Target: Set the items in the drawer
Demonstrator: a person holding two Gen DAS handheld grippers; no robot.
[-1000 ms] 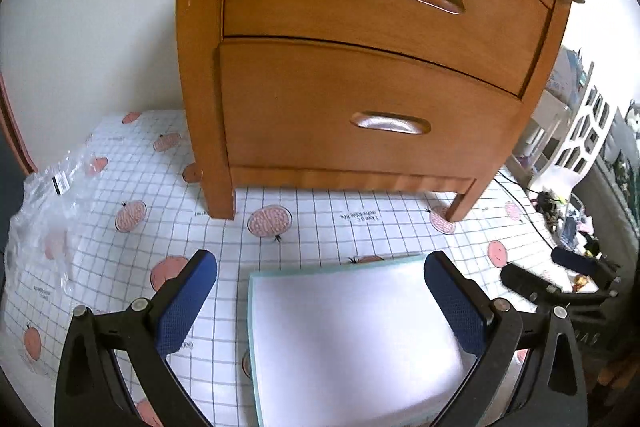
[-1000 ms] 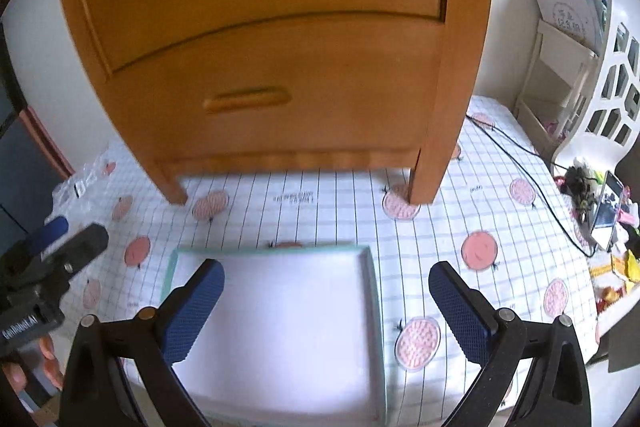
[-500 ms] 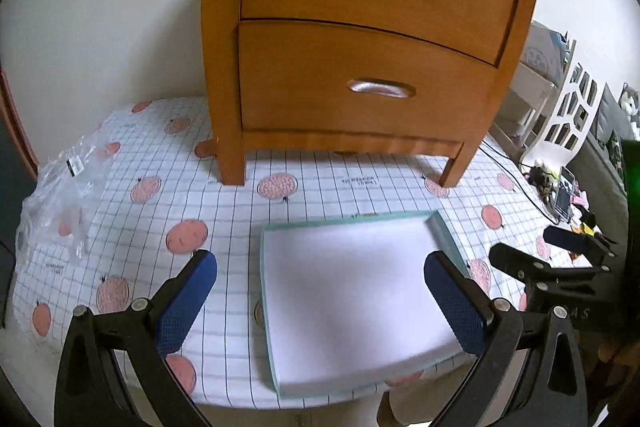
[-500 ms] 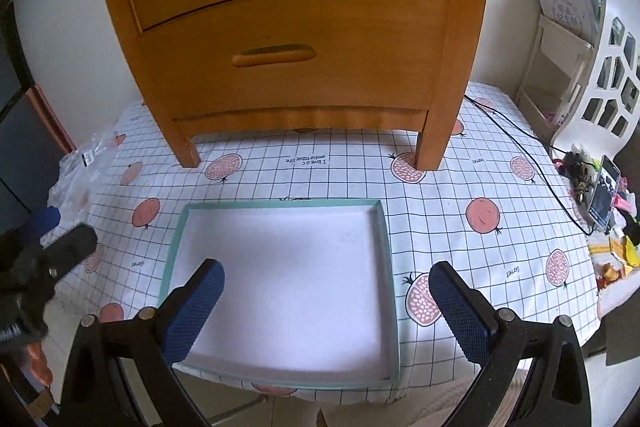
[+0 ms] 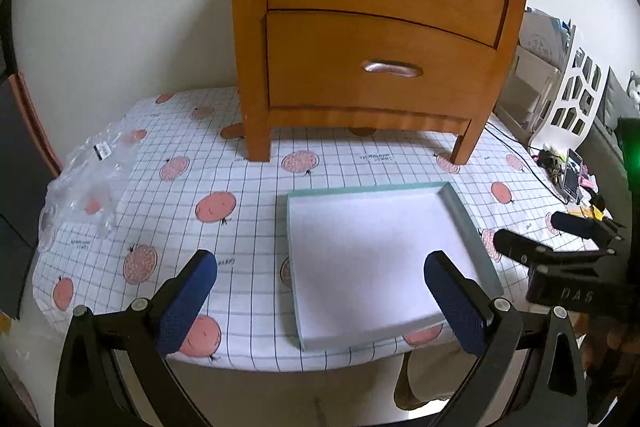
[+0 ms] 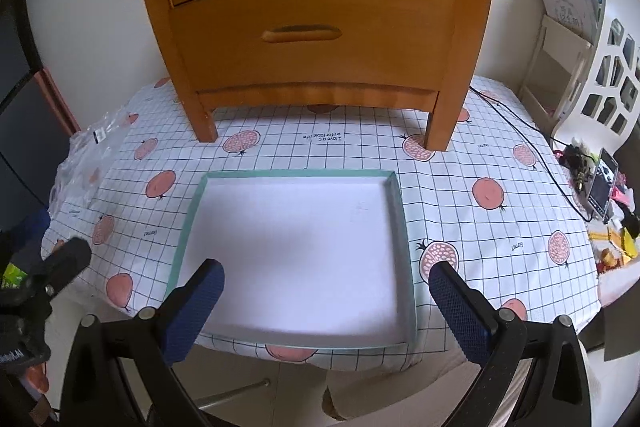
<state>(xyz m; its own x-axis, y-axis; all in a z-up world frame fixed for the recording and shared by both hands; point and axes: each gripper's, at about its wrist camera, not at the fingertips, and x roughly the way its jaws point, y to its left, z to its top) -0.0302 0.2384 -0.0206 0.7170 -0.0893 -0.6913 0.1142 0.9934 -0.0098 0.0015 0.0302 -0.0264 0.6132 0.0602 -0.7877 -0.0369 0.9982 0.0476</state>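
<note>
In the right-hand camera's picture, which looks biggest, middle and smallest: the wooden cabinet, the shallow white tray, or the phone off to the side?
As they look in the right wrist view:
1. Wooden cabinet, largest.
2. White tray, which lies nearer the camera, so it may look bigger than it is.
3. Phone, clearly smallest.

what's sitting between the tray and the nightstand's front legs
Nothing: only bare tablecloth separates the tray from the nightstand, clearest in the right wrist view.
</note>
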